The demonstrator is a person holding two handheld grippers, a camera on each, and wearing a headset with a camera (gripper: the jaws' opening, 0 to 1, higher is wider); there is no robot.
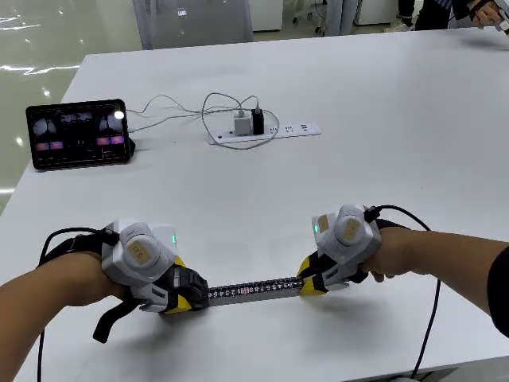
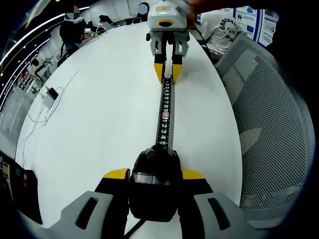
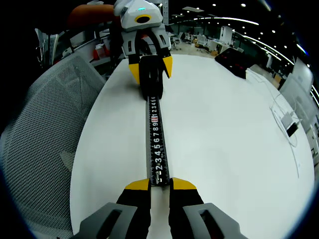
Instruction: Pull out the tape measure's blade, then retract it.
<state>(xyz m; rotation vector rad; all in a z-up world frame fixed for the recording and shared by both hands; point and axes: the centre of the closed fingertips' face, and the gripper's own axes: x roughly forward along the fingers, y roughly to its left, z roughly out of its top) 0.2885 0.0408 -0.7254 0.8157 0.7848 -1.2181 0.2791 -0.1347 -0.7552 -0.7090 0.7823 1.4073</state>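
While the left gripper (image 2: 155,174) clamps its yellow-tipped jaws on the black tape-measure case (image 2: 155,191), the right gripper (image 3: 160,184) pinches the free end of the black numbered blade (image 3: 156,144). The blade runs straight between the two, drawn out over the white table (image 1: 358,119) near its front edge; a dark tablet (image 1: 78,133) and a white power strip (image 1: 278,131) lie well apart, farther back

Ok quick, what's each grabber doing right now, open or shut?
Left gripper: shut on the tape measure's case.
Right gripper: shut on the end of the blade, which is pulled out between the two.
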